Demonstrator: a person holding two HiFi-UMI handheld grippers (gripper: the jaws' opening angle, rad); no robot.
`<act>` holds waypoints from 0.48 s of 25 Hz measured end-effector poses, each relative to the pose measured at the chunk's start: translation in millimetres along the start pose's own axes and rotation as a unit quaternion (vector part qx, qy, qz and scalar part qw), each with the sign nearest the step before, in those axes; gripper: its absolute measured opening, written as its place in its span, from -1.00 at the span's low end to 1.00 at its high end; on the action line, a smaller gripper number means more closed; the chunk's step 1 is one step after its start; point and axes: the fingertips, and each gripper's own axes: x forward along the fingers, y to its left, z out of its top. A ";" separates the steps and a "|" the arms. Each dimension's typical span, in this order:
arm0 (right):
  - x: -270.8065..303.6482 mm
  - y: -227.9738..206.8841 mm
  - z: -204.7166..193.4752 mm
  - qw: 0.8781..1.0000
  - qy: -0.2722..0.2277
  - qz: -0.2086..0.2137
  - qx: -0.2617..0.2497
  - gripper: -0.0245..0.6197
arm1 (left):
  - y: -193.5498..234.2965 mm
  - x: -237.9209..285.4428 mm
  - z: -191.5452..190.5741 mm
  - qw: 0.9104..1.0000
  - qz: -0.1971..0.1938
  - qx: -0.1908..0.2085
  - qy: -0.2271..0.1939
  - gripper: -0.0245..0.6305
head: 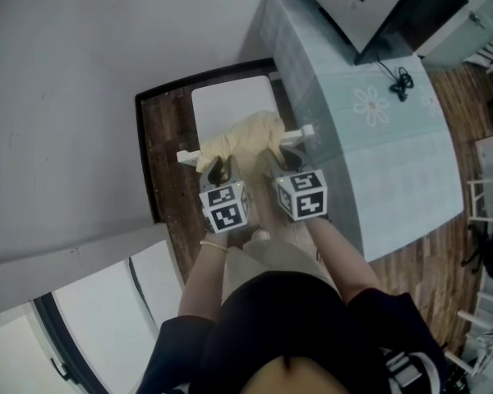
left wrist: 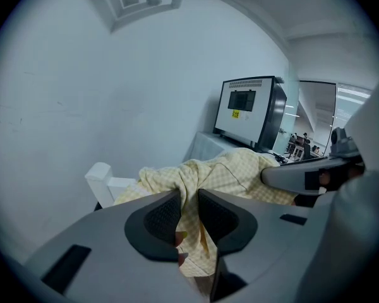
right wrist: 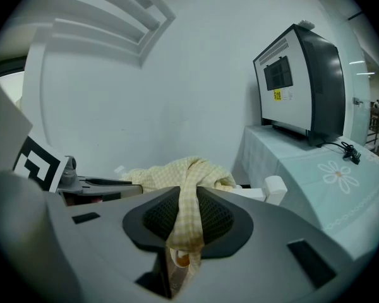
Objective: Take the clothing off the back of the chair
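As clothing [head: 248, 136] drapes the chair back [head: 302, 131] | I pinch it with left tongs [left wrist: 189, 201] and right tongs [right wrist: 188, 201] | for even lift

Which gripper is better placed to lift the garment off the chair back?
Right gripper, marginally: a thick bunch of the yellow garment fills its jaws; the left gripper pinches a thinner fold. Both should probably lift together.

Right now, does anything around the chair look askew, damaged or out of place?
Nothing damaged or spilled. The yellow checked garment lies bunched over the white chair rail, with the left gripper and right gripper each pinching a fold.
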 end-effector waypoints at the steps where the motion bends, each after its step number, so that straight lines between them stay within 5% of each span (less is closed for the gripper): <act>1: -1.2 0.6 0.3 1.000 -0.001 -0.001 0.001 -0.66 | -1.3 -0.7 0.2 1.000 -0.003 0.002 0.003 -0.69; 12: -13.6 10.4 5.0 1.000 -0.011 -0.008 0.014 -0.68 | -3.7 -9.1 4.1 0.999 -0.026 0.031 -0.001 -0.78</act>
